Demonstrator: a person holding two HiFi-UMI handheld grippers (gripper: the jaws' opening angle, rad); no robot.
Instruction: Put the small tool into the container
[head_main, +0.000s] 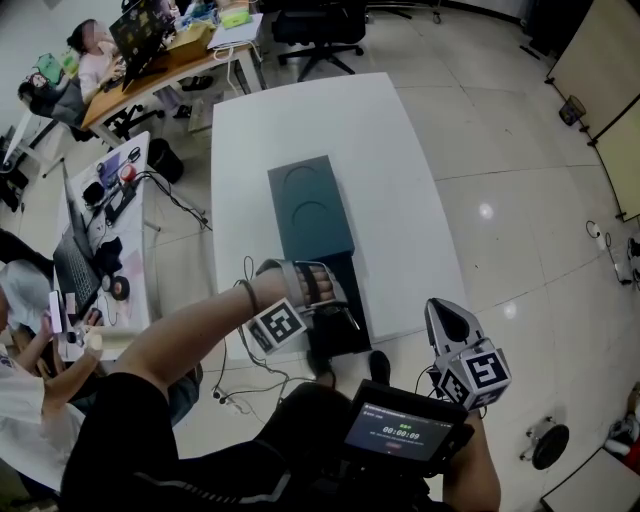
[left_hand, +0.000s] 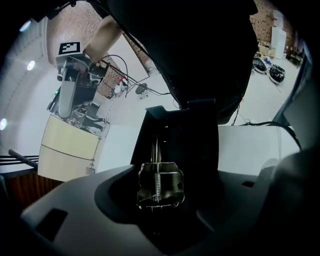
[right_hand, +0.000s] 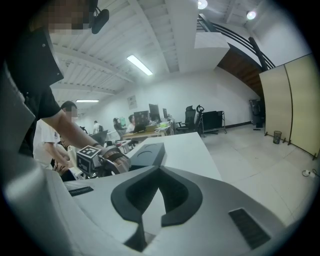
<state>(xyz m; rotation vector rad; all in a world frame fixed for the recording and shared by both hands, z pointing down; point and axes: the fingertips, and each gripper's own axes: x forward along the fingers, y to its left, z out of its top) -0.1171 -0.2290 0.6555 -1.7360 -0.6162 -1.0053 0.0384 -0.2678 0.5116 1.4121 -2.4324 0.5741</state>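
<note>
left gripper (head_main: 330, 315) released around small tool (left_hand: 160, 182) | right gripper (right_hand: 159, 192), 4 o'clock, clenched empty | we risk tool snagging, missing container (head_main: 345, 275)

The only readable figures stand on a small dark display (head_main: 400, 432) at the bottom of the head view. Its pale digits look like 00:00:09; the tiny green marks above them and the line below are too small to read. The left gripper (head_main: 338, 322) and right gripper (head_main: 441, 306) each bear a marker cube (head_main: 276, 325) with black-and-white square patterns, no letters.
</note>
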